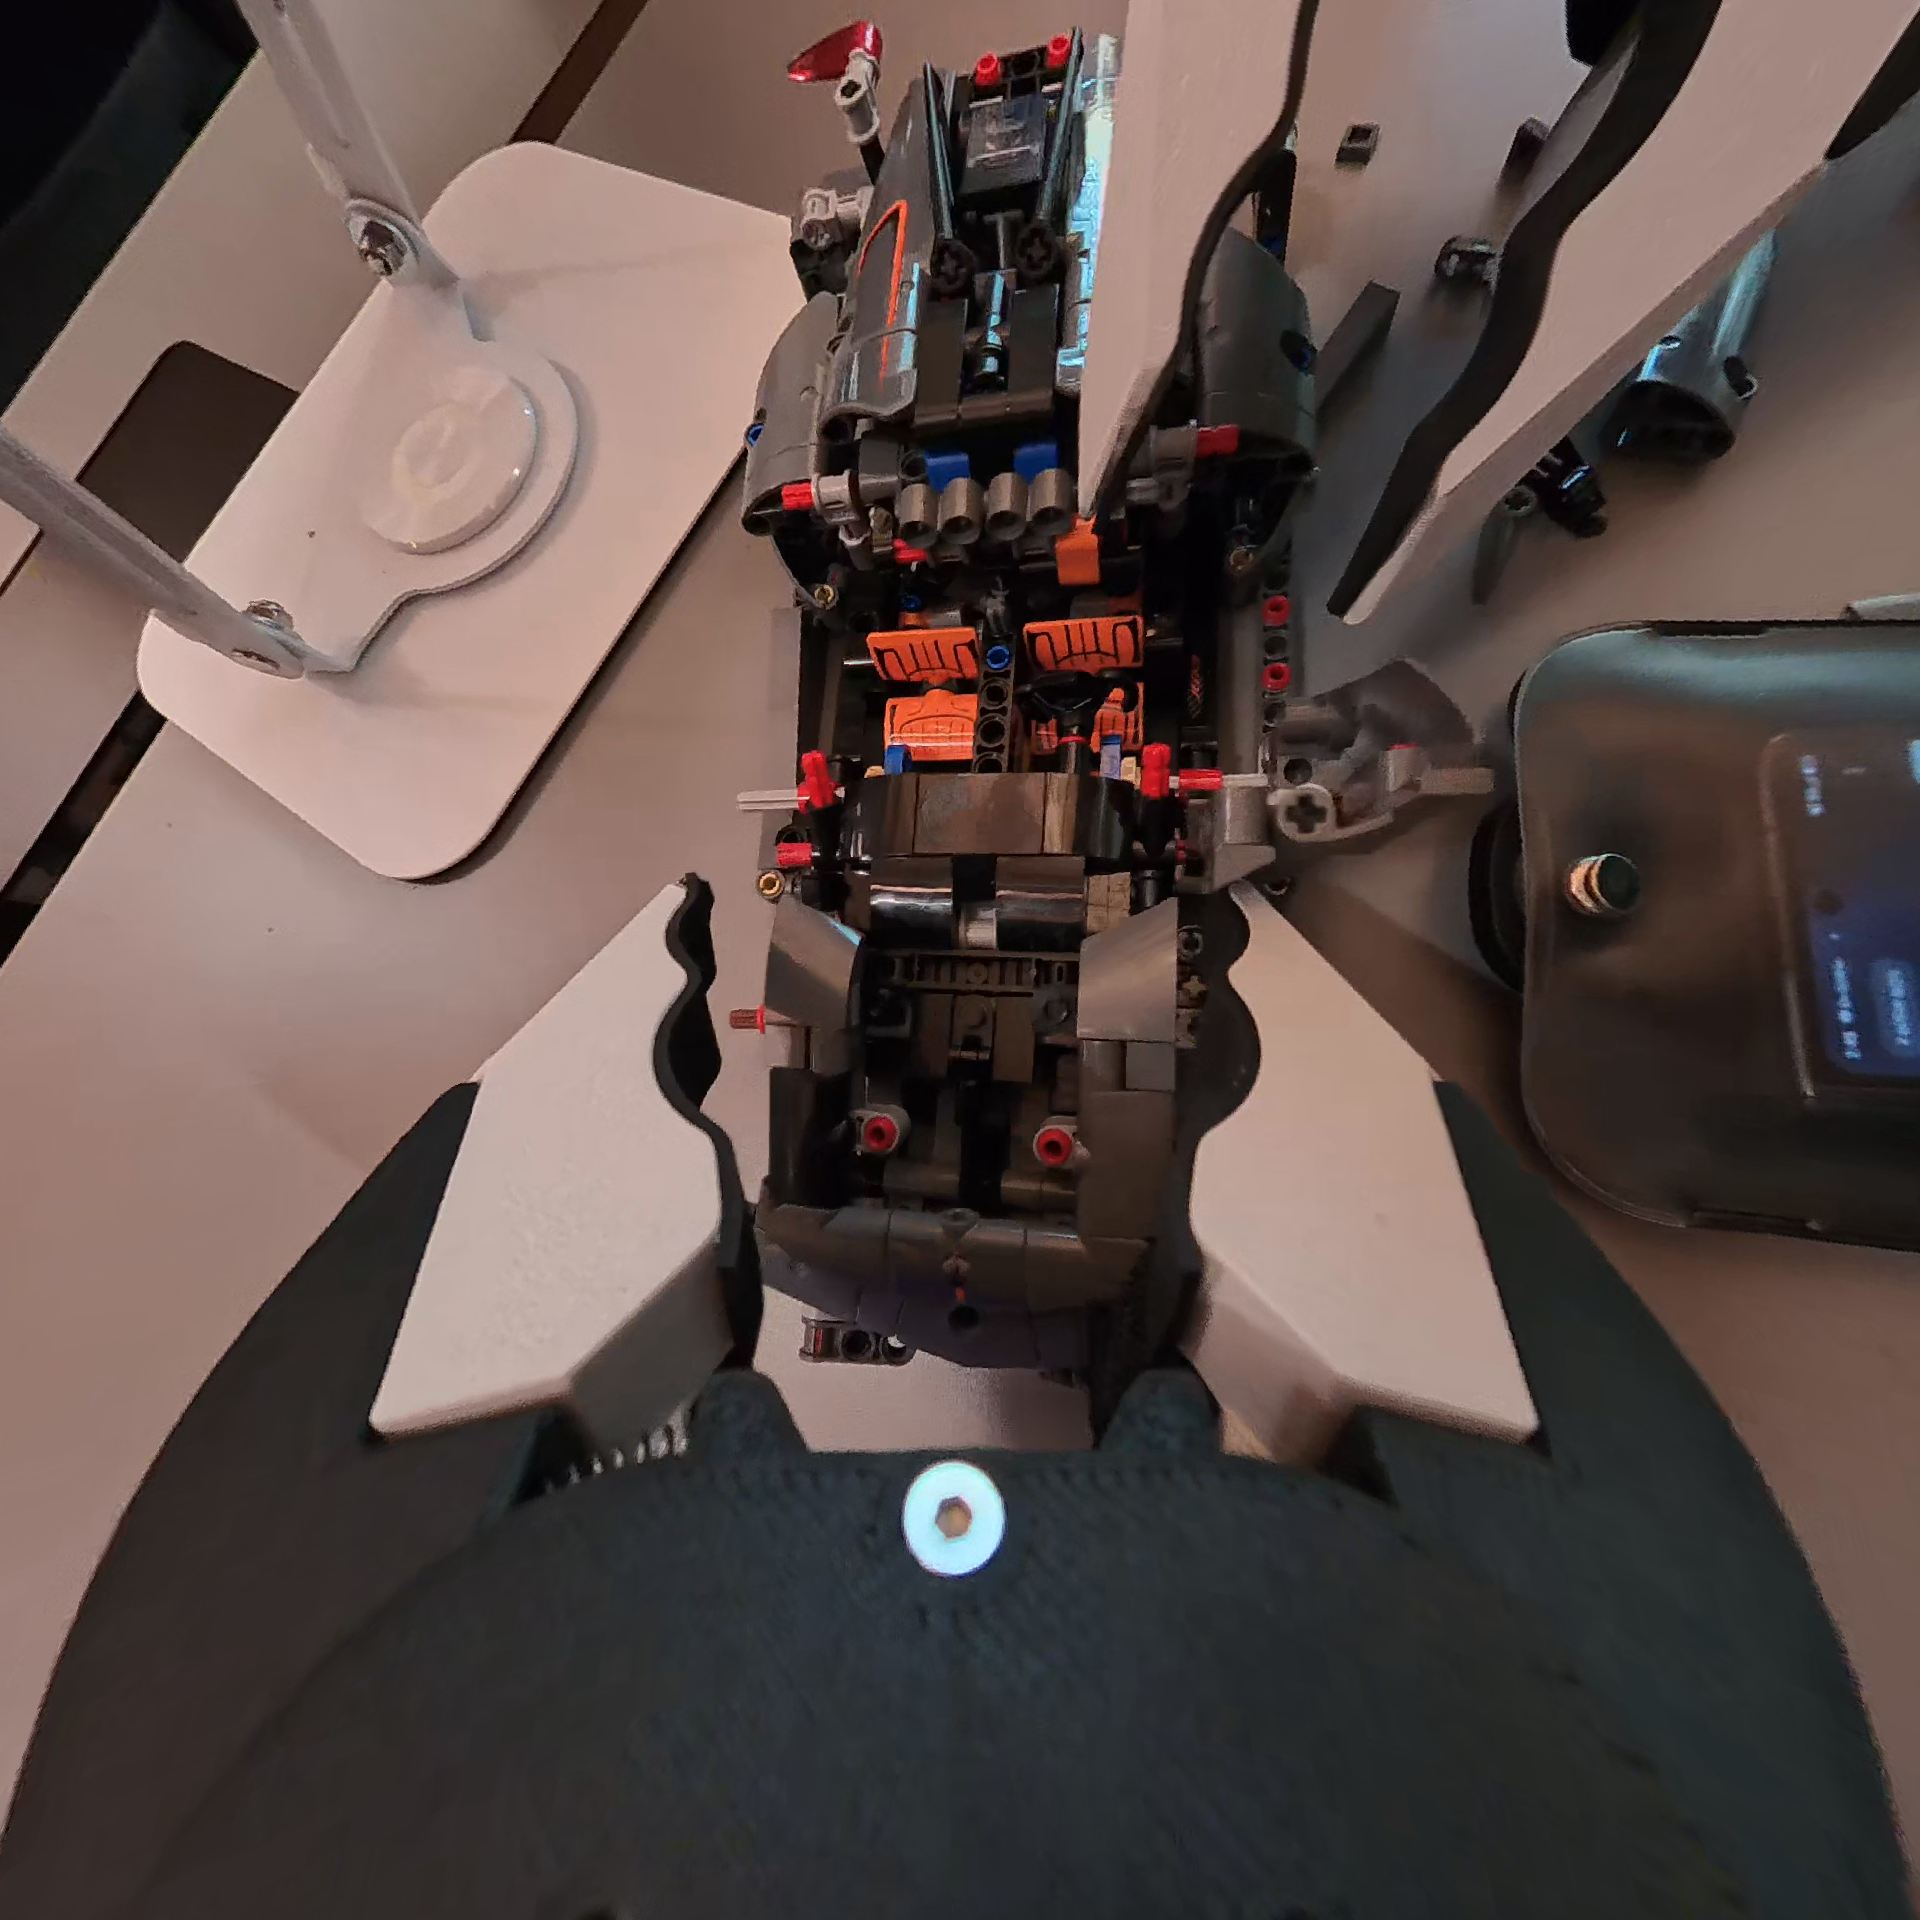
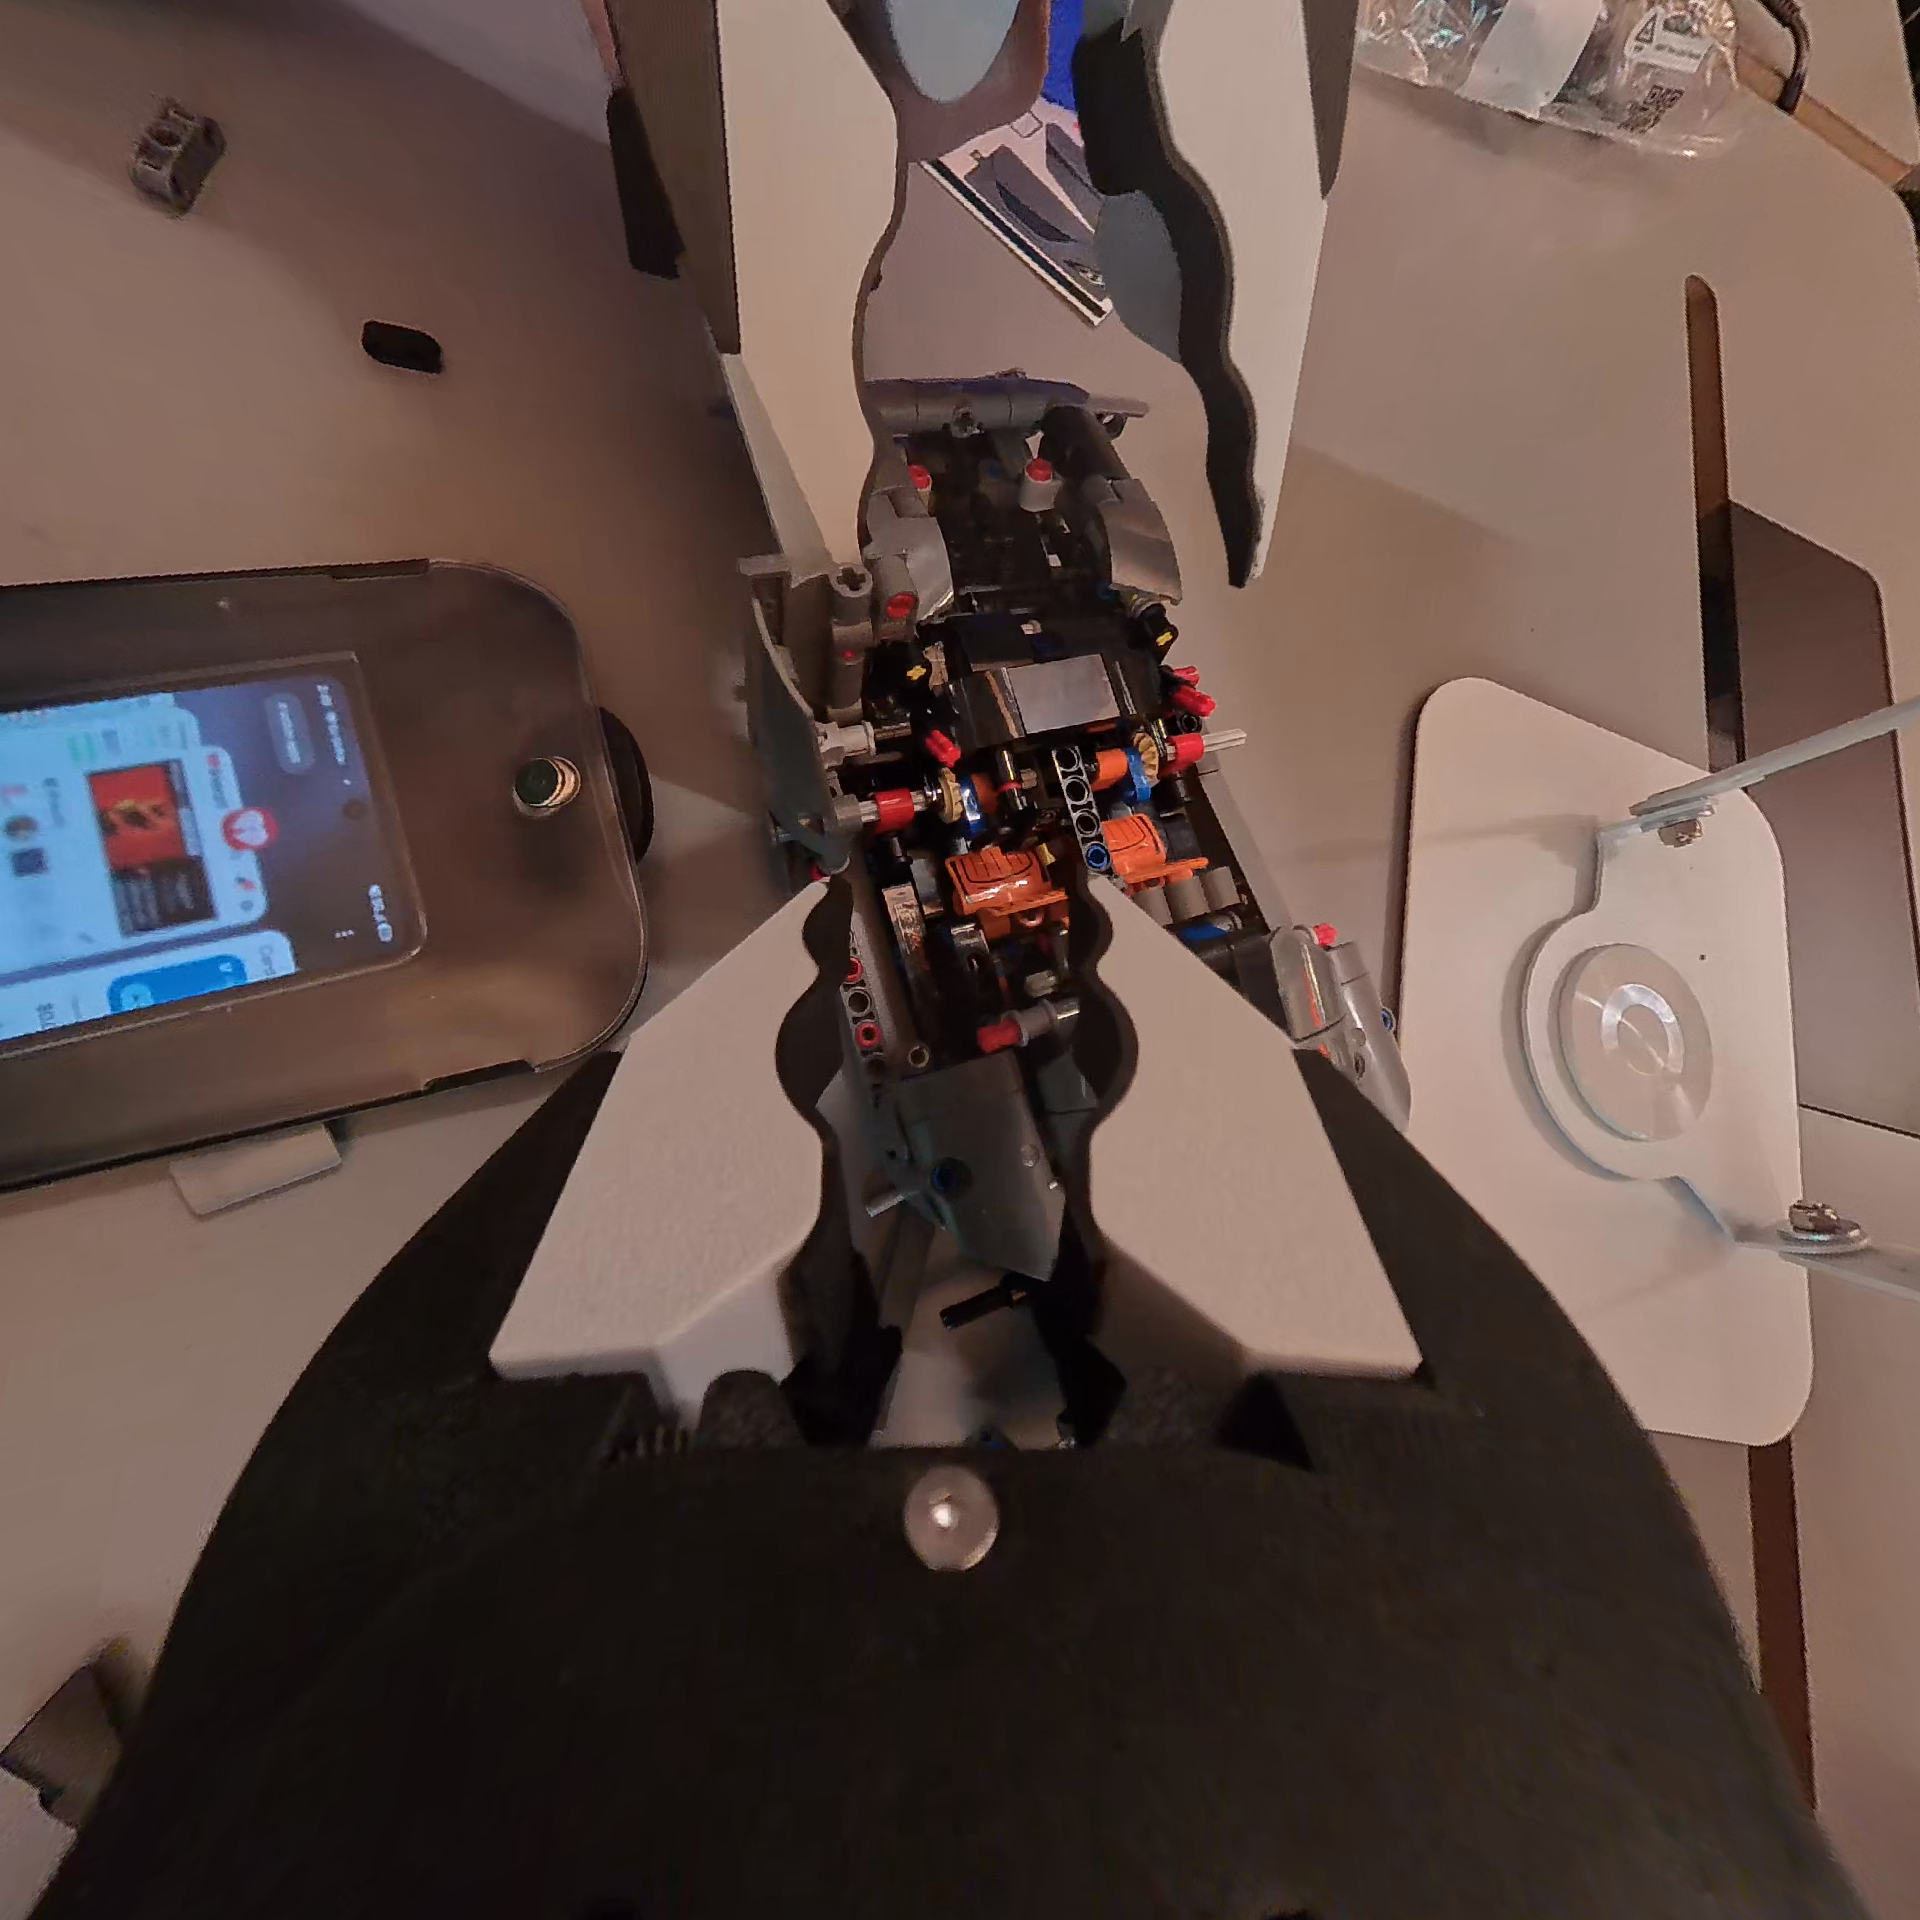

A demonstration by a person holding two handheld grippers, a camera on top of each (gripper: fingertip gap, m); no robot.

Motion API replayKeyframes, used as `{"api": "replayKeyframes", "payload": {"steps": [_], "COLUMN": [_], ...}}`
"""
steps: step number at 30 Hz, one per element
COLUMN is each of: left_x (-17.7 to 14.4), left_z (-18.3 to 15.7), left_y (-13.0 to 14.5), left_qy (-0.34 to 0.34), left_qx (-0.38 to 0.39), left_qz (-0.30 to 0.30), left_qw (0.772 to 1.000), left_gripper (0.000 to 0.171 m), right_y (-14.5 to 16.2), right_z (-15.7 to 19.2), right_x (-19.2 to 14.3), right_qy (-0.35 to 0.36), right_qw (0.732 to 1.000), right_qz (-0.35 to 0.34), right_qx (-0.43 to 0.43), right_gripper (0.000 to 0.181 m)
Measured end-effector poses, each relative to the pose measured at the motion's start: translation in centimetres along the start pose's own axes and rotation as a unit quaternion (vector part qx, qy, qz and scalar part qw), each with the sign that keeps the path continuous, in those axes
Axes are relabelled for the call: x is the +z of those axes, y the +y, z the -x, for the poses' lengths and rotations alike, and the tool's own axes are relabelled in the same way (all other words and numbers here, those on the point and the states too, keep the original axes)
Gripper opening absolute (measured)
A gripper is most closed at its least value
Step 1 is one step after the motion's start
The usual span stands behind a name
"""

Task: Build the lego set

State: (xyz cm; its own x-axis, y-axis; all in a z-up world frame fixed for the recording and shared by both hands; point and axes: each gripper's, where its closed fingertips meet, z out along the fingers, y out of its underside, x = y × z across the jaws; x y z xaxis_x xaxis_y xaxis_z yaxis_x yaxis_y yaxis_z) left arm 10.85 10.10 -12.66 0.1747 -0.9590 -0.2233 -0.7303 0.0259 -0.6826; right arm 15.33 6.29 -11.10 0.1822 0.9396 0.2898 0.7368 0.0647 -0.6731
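A half-built lego car (image 1: 977, 831), dark grey and black with orange seats and red pins, lies on the pale table. My left gripper (image 1: 966, 904) straddles one end of it, with both pads against its sides. My right gripper (image 2: 961, 894) is closed on the grey fender panel (image 2: 977, 1164) at one side of the car's other end. In the left wrist view the right gripper's fingers (image 1: 1153, 208) reach in from the top, one over the car body and one outside it. In the right wrist view the left gripper's fingers (image 2: 1278, 260) show at the top.
A phone in a dark holder (image 1: 1714, 935) lies right beside the car and also shows in the right wrist view (image 2: 260, 831). A white stand base (image 1: 416, 499) sits on the other side. Loose grey and black parts (image 1: 1683, 384) lie nearby. An instruction booklet (image 2: 1029, 208) and plastic bags (image 2: 1558, 62) lie farther off.
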Motion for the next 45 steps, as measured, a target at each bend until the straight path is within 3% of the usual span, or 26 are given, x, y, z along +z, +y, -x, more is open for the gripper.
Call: {"api": "replayKeyframes", "payload": {"steps": [5,7,9,11,18,25,31,40,45], "left_x": [0.4,0.9,1.5,1.7,2.3,2.3,2.1,2.1,1.9], "left_z": [0.4,-0.3,0.1,0.2,-0.3,-1.1,-1.2,-1.1,0.0], "left_y": [0.5,0.5,1.7,2.0,1.2,0.0,-0.2,0.0,-0.3], "left_qy": [0.015,0.047,0.042,0.059,0.112,0.157,0.158,0.151,0.135], "left_qx": [0.004,-0.005,0.022,0.024,0.040,0.034,0.036,0.033,0.018], "left_qz": [0.029,0.036,0.087,0.101,0.075,0.039,0.021,0.020,0.009], "left_qw": [0.999,0.998,0.995,0.993,0.990,0.986,0.987,0.988,0.991], "left_gripper": [0.100,0.112,0.120,0.125,0.126,0.110,0.099,0.100,0.114], "right_y": [0.1,-0.2,-0.2,-0.1,-0.1,-0.1,0.1,-0.4,-0.3], "right_z": [0.2,0.1,0.0,0.0,-0.2,0.0,-0.1,0.1,0.0], "right_x": [0.0,-0.2,-0.3,-0.2,-0.3,-0.2,-0.1,-0.2,-0.1], "right_qy": [0.000,0.000,0.000,-0.001,-0.001,-0.008,-0.014,-0.019,-0.020], "right_qw": [1.000,1.000,1.000,1.000,1.000,1.000,0.999,0.999,0.999], "right_qz": [0.002,-0.004,-0.007,-0.007,-0.010,-0.014,-0.017,-0.028,-0.027], "right_qx": [-0.006,-0.002,0.001,0.004,0.009,0.016,0.029,0.037,0.042], "right_gripper": [0.040,0.040,0.040,0.040,0.039,0.038,0.038,0.039,0.038]}}
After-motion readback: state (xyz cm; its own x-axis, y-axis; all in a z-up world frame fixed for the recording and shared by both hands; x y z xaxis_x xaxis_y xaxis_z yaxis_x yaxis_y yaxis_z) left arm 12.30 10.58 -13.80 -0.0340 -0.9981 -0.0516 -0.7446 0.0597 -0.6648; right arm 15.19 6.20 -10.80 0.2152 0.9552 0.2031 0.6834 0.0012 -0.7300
